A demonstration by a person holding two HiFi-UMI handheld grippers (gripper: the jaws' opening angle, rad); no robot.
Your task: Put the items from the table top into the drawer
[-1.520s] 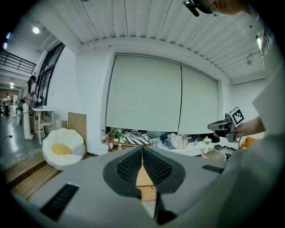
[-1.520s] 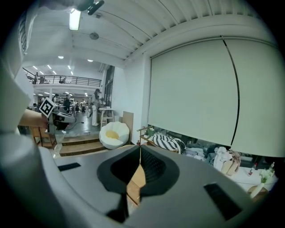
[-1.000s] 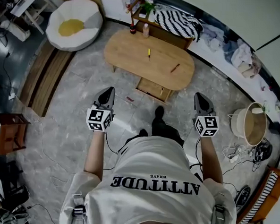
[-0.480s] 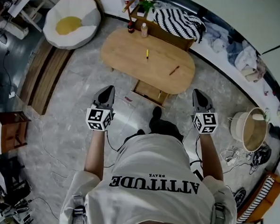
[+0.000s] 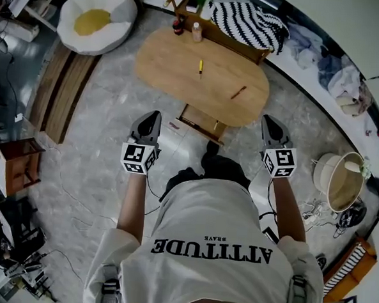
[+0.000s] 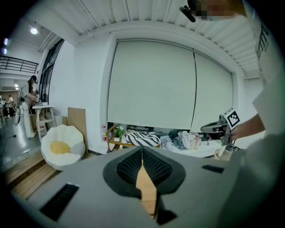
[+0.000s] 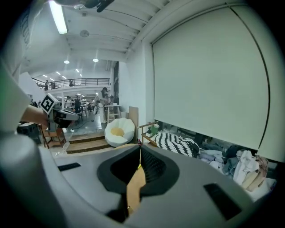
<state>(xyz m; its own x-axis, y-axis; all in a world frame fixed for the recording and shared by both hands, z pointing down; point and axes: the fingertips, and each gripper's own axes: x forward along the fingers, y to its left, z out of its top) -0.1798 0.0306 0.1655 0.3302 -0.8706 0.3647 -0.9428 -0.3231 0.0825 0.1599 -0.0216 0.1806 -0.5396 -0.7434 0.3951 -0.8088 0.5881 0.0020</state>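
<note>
In the head view, an oval wooden table [image 5: 182,64] lies across the upper middle of the frame. Two of the task's items rest on its top: a yellow pen [image 5: 200,66] near the centre and a reddish-brown pen [image 5: 238,92] to its lower right, well apart from each other. A drawer [image 5: 203,121] stands pulled out from under the table's lower edge, just above the person's dark shoes [image 5: 210,149]. The left gripper [image 5: 152,118] is at the drawer's left and the right gripper [image 5: 270,124] at its right. Both are held over the grey floor and point towards the table without touching anything. In each gripper view the two dark jaws meet at their tips with nothing between them, so both grippers are closed and empty. Two small bottles [image 5: 197,31] stand at the table's upper edge. A white and yellow cushion seat [image 5: 98,17] sits in the upper left corner.
</note>
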